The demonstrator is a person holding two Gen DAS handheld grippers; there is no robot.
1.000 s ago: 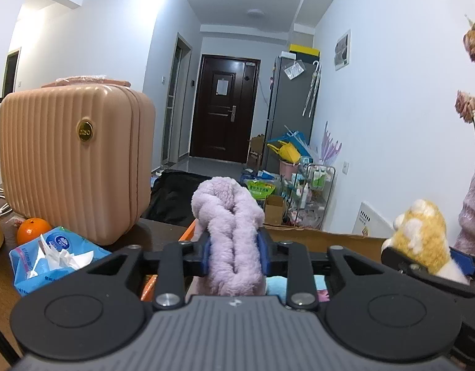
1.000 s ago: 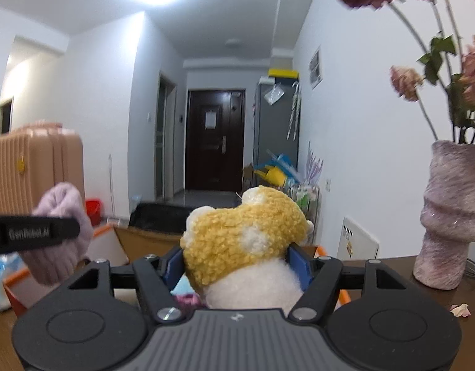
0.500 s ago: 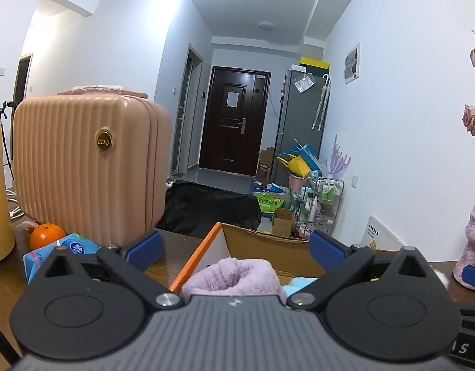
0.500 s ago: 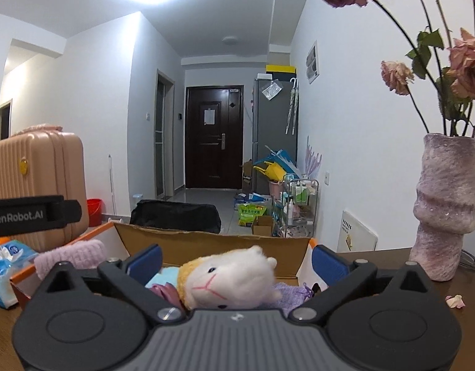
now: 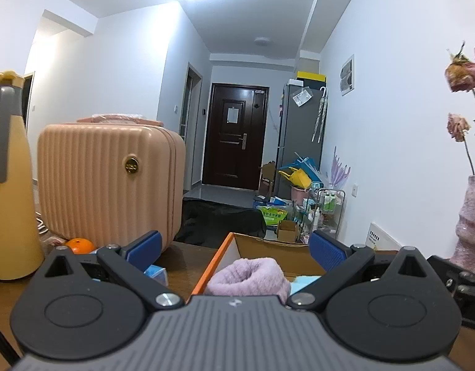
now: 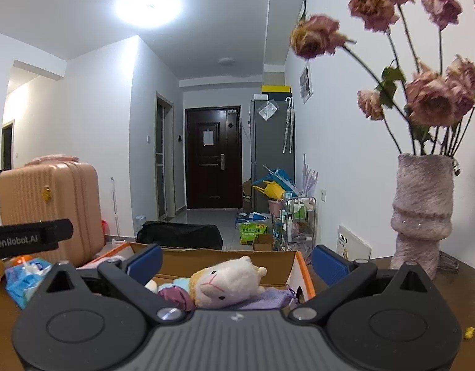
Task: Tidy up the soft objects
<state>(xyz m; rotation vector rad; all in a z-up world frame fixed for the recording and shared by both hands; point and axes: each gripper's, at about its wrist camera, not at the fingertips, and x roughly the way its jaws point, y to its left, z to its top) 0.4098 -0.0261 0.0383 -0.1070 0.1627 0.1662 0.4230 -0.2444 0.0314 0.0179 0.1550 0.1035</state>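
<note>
A cardboard box [image 5: 268, 249] with orange edges sits on the wooden table. A rolled lilac fluffy cloth [image 5: 248, 279] lies inside it, below and between the wide-open jaws of my left gripper [image 5: 234, 249], untouched. In the right wrist view the same box [image 6: 225, 261] holds a yellow-and-white plush sheep [image 6: 226, 279] lying on its side on purple and light blue soft items. My right gripper [image 6: 236, 261] stands open above the sheep, its blue pads clear of it. The left gripper's side [image 6: 30, 239] shows at the left edge there.
A pink ribbed suitcase [image 5: 110, 182] stands left of the box, with an orange [image 5: 79, 245], a blue wipes pack [image 6: 27, 273] and a yellow flask [image 5: 8, 179] nearby. A fuzzy pink vase [image 6: 423, 216] of dried roses stands right. A hallway lies beyond.
Both grippers opened and let go: the lilac cloth and the plush sheep dropped into the box. Both grippers then drew back and rose a little.
</note>
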